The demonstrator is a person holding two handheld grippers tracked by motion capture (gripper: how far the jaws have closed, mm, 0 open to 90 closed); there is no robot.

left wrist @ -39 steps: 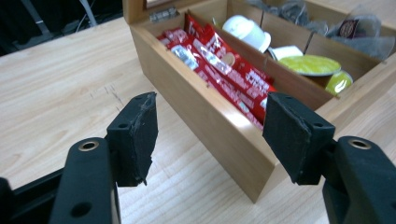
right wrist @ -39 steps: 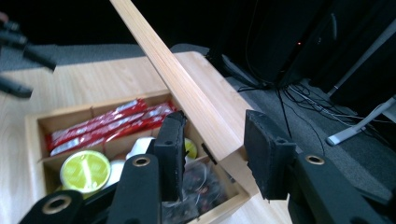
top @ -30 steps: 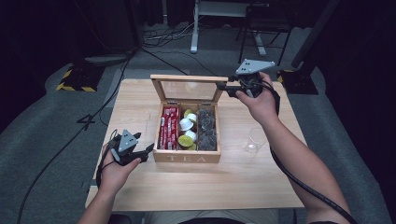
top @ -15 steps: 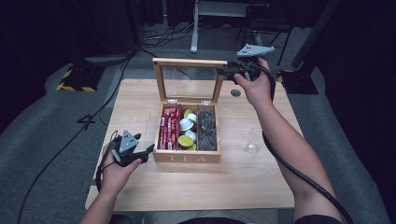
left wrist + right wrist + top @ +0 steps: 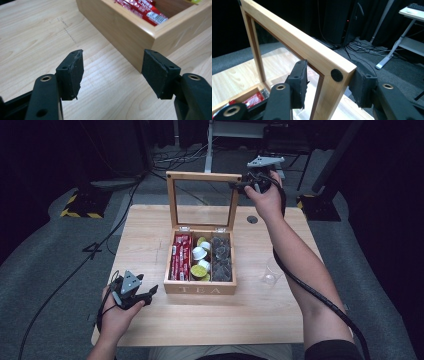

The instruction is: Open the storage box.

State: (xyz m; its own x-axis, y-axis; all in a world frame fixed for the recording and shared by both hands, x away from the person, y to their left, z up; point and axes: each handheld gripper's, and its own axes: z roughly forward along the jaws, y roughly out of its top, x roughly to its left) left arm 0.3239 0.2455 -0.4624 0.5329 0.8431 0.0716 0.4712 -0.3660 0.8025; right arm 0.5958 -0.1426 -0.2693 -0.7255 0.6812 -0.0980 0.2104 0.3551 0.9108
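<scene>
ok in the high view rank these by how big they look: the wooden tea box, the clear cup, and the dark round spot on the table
1. Wooden tea box, by far the largest, with its lid raised.
2. Clear cup, to the right of the box.
3. Dark round spot, smallest; it lies farther from the camera, so the gap to the cup is less sure.

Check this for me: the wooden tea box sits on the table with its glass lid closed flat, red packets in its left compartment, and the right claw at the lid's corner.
Wrong on the lid. The high view shows the tea box's glass lid standing upright and open, not closed flat. The red packets do fill the left compartment, and the right claw straddles the lid's corner.
</scene>
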